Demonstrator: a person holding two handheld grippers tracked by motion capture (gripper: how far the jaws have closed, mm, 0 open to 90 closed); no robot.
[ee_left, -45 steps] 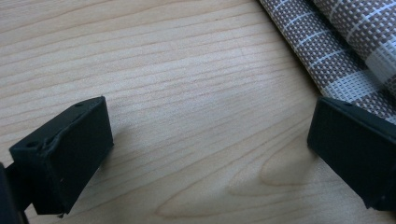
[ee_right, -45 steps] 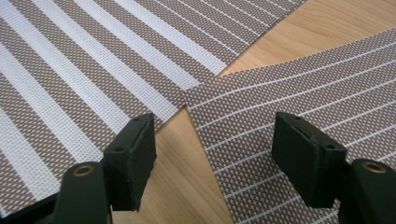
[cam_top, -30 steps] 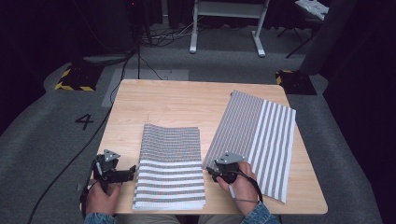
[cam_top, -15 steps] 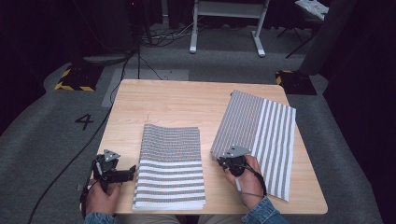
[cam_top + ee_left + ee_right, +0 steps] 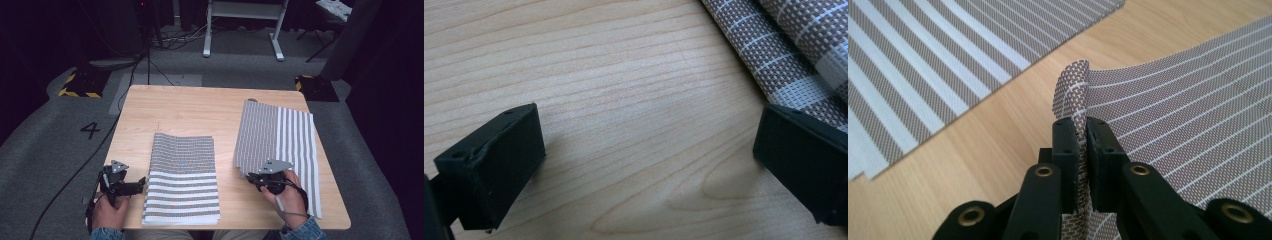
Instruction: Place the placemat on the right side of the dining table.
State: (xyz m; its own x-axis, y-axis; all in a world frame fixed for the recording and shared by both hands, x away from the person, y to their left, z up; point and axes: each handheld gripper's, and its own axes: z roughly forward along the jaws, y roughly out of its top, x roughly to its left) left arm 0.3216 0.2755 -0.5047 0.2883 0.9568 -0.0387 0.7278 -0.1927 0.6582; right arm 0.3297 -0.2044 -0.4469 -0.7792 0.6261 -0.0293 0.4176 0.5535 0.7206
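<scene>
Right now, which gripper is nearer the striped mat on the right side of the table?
Right. The right gripper pinches a corner of that right mat; the left gripper sits open beside the stack of mats.

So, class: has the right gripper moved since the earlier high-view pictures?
Yes. The right gripper has shifted right, away from the stacked placemats, its jaws just closed on the right placemat's corner.
</scene>
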